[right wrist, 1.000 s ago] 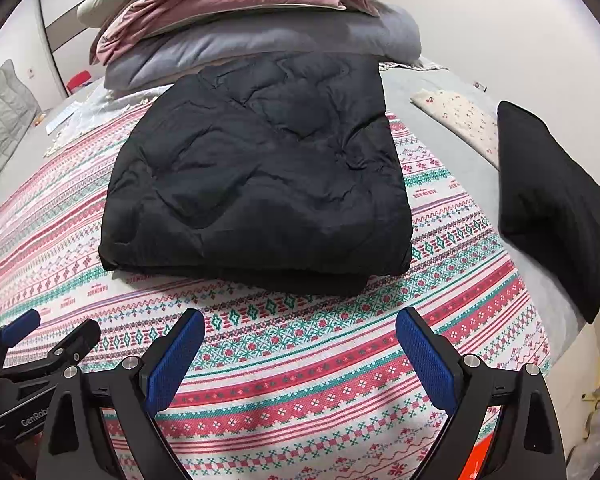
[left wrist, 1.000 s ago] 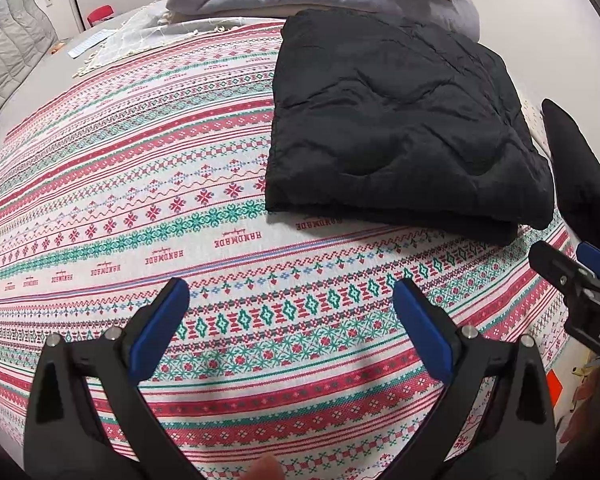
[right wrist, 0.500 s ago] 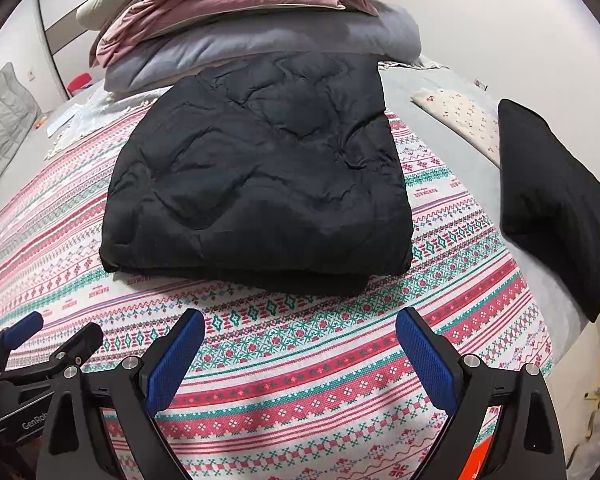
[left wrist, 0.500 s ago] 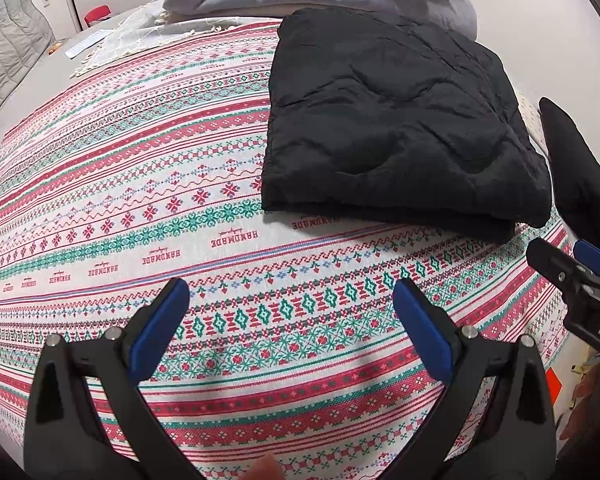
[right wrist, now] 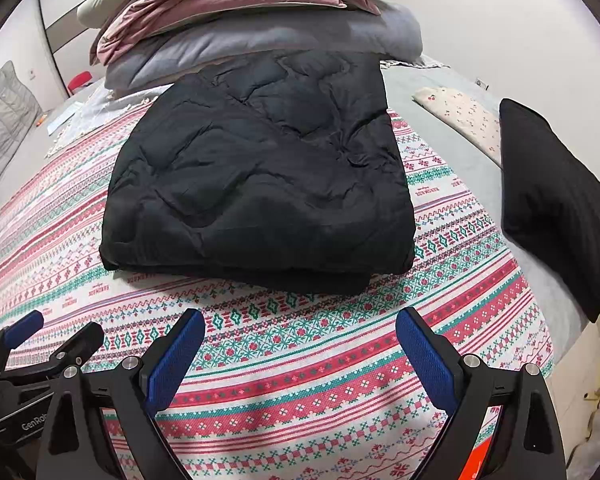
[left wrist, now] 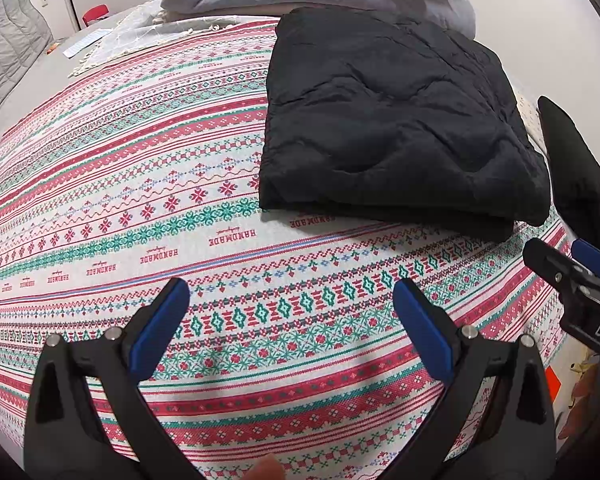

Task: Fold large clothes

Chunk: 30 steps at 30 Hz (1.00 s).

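Floral cloth (right wrist: 460, 116) shows only by right wrist.

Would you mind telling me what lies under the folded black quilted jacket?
The black quilted jacket rests on a patterned red, green and white blanket. The blanket directly beneath it is covered and cannot be seen.

Both wrist views low over bedspread (left wrist: 260, 320), facing headboard end; share folded black jacket (right wrist: 260, 184), close ahead
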Tool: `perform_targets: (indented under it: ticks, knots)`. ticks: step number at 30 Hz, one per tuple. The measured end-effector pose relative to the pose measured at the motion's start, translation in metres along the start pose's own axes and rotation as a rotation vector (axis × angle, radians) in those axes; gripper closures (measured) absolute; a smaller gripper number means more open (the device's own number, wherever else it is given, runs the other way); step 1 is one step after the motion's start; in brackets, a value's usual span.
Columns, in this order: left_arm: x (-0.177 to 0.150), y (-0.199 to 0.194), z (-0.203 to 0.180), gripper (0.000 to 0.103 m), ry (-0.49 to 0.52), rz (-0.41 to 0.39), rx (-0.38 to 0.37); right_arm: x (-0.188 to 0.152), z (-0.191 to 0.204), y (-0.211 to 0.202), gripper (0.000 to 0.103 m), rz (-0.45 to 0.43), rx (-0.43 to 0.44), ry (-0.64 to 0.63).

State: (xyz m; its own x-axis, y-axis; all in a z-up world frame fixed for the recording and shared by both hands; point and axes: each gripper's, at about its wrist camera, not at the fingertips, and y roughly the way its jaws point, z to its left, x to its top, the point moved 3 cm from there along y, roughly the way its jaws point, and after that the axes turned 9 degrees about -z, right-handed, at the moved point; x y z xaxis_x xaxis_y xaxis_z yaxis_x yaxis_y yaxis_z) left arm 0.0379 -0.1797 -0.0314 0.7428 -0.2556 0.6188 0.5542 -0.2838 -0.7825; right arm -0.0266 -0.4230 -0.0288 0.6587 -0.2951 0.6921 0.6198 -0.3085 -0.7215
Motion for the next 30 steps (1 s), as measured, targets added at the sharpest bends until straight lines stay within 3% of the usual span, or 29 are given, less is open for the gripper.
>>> perform_targets:
  ticks: [30]
  knots:
    - [-0.0018, 0.0007, 0.0002, 0.002, 0.008, 0.011, -0.024, -0.0005, -0.0041, 0.0020, 0.006, 0.006, 0.004, 0.009]
